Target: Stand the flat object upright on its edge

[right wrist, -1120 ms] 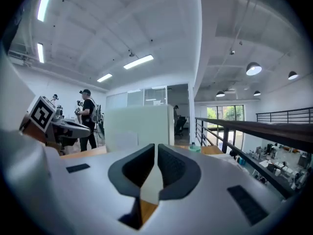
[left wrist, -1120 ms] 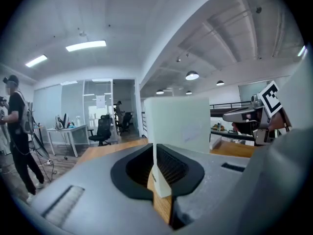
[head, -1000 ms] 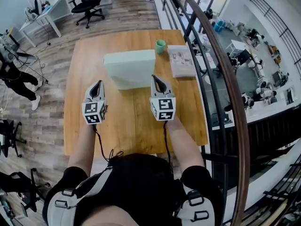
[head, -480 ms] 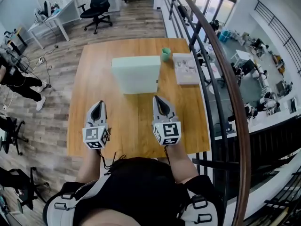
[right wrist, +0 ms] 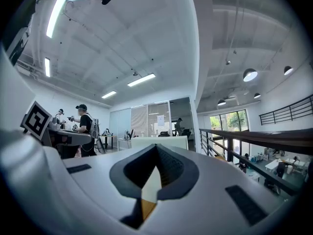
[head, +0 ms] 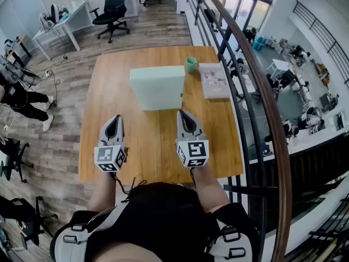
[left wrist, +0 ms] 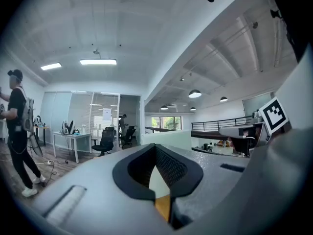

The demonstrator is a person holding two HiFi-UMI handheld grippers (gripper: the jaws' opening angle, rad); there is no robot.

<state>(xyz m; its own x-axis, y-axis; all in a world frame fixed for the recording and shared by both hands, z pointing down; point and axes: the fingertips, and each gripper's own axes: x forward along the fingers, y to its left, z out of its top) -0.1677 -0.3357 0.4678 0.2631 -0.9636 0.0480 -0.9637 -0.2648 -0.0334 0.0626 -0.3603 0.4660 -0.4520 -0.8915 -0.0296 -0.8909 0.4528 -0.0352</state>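
A pale green slab-shaped box (head: 157,86) stands in the far half of the wooden table (head: 109,81); its top and its near face both show. It appears beyond the jaws as a low pale block (left wrist: 168,137) in the left gripper view and again as a pale block (right wrist: 176,142) in the right gripper view. My left gripper (head: 114,120) hangs over the near left of the table, shut and empty, well short of the box. My right gripper (head: 183,114) is shut and empty too, just short of the box's near right corner. Both sets of jaws meet at the tip (left wrist: 156,147) (right wrist: 156,148).
A green cup (head: 190,64) and a printed booklet (head: 214,81) lie right of the box. A dark railing (head: 248,91) runs along the table's right side. A person (head: 16,94) stands on the floor at far left, with office chairs (head: 114,7) and a desk behind.
Both grippers have drawn back from the box toward the table's near edge; the right one was touching or nearly touching the box's right corner. Over the last half second almost nothing moved.
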